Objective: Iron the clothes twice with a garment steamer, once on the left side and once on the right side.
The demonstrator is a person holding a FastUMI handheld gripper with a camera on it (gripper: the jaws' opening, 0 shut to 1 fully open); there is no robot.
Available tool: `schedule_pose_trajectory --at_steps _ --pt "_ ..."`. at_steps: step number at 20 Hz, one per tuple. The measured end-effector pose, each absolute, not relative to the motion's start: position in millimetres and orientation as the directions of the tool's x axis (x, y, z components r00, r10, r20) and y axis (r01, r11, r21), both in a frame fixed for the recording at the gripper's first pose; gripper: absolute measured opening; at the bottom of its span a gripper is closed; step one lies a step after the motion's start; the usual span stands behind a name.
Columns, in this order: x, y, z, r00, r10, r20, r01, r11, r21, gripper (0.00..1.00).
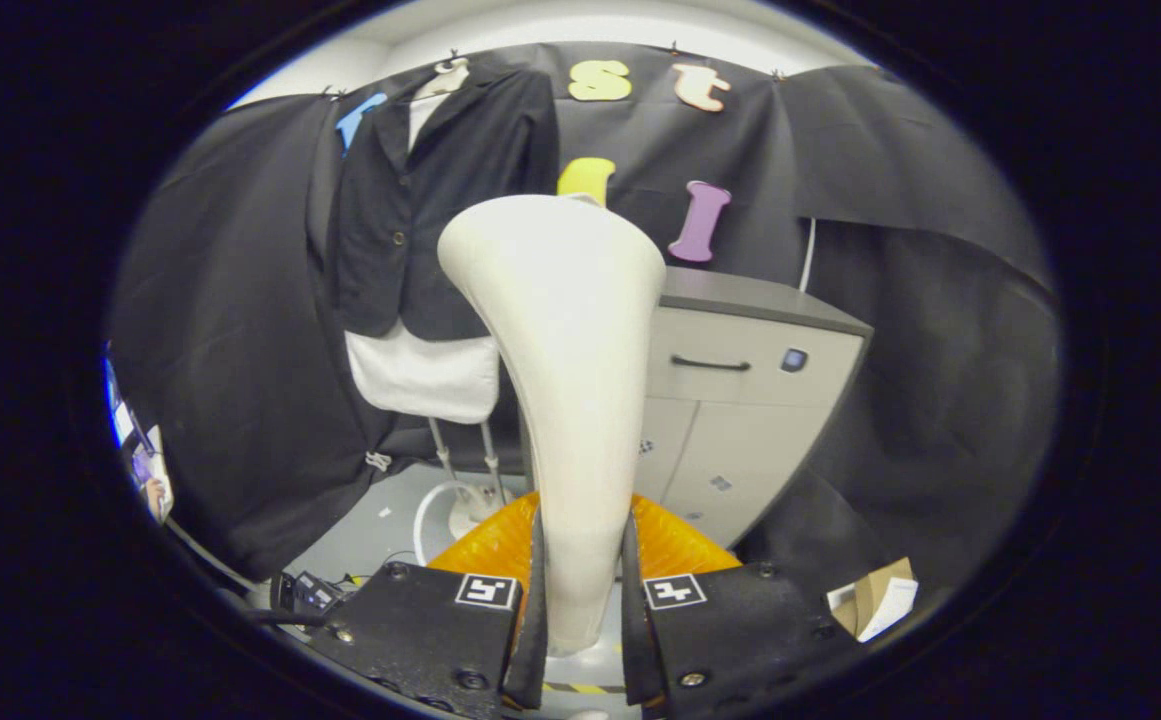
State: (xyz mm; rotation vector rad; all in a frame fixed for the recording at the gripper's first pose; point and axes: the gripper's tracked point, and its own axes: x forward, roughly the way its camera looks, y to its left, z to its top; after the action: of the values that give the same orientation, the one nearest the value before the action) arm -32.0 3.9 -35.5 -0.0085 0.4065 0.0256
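My gripper (580, 590) is shut on the handle of a cream-white garment steamer (565, 330), both fingers pressing its narrow lower part. The steamer stands upright between the fingers and widens to a broad head at the top. Beyond it, up and to the left, a black jacket (435, 190) hangs over a white garment (425, 375) on a mannequin stand (460, 470). The steamer head is apart from the jacket and hides part of its right edge.
A grey cabinet (740, 400) with a drawer handle stands just right of the steamer. Something orange (485, 545) lies low behind the fingers. A small cardboard box (875, 600) sits on the floor to the right. Cables and a device (310, 592) lie left.
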Motion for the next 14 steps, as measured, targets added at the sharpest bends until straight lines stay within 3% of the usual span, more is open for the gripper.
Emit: schedule_pose_trajectory --at_steps 14 --pt "-79.1 -32.6 -56.7 0.904 -0.019 -0.426 0.041 0.998 0.042 0.33"
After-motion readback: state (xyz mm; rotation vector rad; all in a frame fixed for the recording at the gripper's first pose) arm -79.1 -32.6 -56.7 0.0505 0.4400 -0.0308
